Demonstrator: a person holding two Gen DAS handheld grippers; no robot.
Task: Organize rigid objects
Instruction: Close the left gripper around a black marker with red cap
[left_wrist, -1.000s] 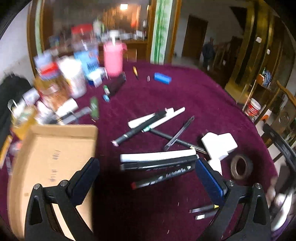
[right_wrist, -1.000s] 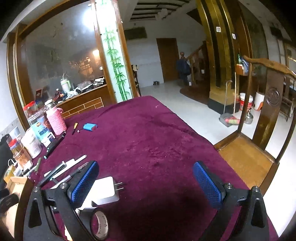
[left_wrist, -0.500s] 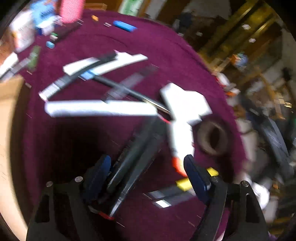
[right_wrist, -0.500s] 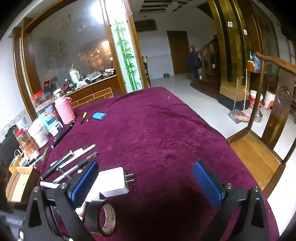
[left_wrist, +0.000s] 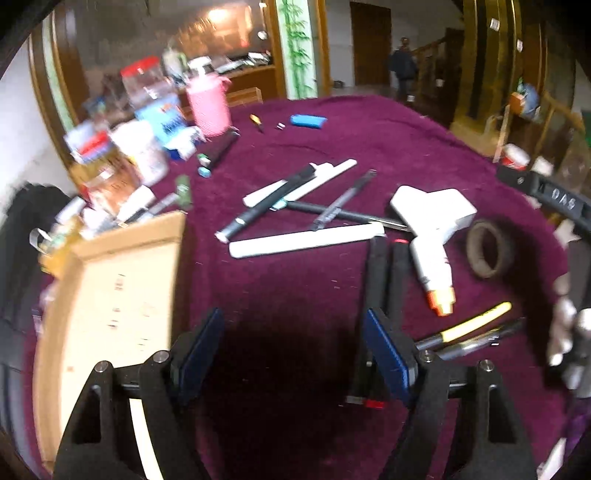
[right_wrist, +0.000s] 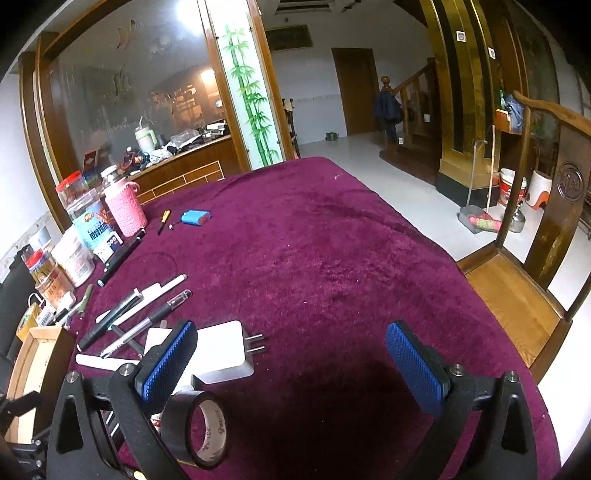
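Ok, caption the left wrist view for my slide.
Open left tool over a maroon tablecloth, two black markers beside its right finger, cardboard box at left.

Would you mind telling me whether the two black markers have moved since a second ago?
Yes. The two black markers lay crosswise below the long white stick; now they point away from the camera, ends near its right tip.

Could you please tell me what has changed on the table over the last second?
The two black markers swung from lying crosswise to pointing away from the camera, and now sit by one finger of the left gripper. Its jaws have just been closing partway, with nothing between them now. The white stick, charger and tape roll stayed put. The right gripper stayed open and empty.
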